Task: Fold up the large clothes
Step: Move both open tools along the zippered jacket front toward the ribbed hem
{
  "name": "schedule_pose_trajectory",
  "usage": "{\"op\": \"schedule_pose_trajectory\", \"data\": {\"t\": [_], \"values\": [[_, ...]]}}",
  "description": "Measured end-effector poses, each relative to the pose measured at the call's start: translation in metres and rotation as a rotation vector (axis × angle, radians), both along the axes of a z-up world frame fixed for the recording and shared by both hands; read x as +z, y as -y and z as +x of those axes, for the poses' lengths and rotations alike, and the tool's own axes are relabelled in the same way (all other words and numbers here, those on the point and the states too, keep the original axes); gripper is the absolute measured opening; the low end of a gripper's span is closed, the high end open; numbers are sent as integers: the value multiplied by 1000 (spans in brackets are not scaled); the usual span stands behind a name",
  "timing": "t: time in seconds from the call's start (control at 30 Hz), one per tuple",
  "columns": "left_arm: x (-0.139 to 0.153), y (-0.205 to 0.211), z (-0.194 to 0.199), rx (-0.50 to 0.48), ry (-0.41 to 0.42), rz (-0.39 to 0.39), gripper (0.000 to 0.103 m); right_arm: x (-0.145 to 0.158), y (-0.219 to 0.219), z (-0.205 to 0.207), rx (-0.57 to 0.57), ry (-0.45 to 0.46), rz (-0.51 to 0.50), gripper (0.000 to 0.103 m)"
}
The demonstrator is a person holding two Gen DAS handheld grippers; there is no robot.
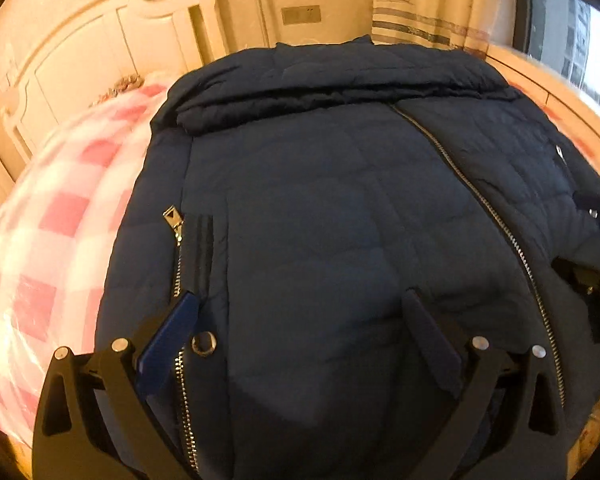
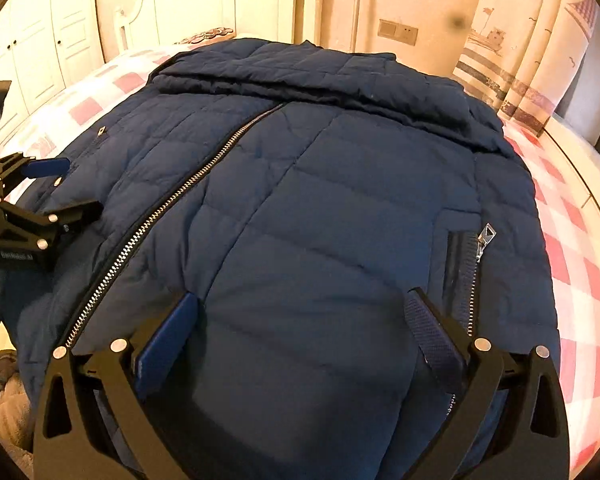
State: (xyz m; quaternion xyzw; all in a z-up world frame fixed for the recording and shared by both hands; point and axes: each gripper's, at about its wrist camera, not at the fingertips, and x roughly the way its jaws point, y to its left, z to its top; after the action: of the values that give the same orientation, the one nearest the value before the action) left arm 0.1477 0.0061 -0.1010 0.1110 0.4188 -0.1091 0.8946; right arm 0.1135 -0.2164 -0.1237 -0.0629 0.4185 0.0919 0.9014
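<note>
A navy quilted puffer jacket [image 1: 320, 208] [image 2: 320, 208] lies front up on the bed, its silver centre zipper [image 1: 480, 200] [image 2: 172, 196] closed and its collar end folded over at the far side. My left gripper [image 1: 300, 304] is open over the hem on the jacket's left half, next to a pocket zipper [image 1: 178, 248]. My right gripper [image 2: 304, 304] is open over the hem on the right half, by the other pocket zipper [image 2: 478, 264]. Each gripper shows at the edge of the other's view: the right gripper [image 1: 576, 236] and the left gripper [image 2: 72, 188].
The bed has a pink and white checked cover [image 1: 52, 216] [image 2: 572, 240]. A cream headboard [image 1: 100, 52] [image 2: 220, 4] and a wall stand behind it, with curtains [image 2: 532, 60] and a window [image 1: 568, 36] to the right. A fuzzy brown fabric [image 2: 8, 412] lies low at the left.
</note>
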Motion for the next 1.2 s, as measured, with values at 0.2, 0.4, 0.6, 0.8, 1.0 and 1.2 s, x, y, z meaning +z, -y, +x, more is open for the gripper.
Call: {"op": "schedule_pose_trajectory", "data": {"t": [0.2, 0.4, 0.6, 0.8, 1.0, 1.2], "values": [[13, -34, -18, 71, 21, -103, 101, 18, 14, -21, -63, 30, 17, 98], [-5, -60, -19, 132, -7, -43, 101, -1, 31, -40, -63, 16, 37, 99], [6, -58, -31, 135, 35, -45, 101, 11, 24, -43, -112, 23, 14, 98], [18, -19, -63, -39, 106, -10, 101, 10, -22, -63, 65, 45, -18, 98], [-6, -5, -66, -54, 93, 57, 101, -3, -23, -63, 70, 49, 13, 99], [-8, -12, -61, -64, 67, 6, 101, -4, -26, -65, 61, 55, 8, 99]]}}
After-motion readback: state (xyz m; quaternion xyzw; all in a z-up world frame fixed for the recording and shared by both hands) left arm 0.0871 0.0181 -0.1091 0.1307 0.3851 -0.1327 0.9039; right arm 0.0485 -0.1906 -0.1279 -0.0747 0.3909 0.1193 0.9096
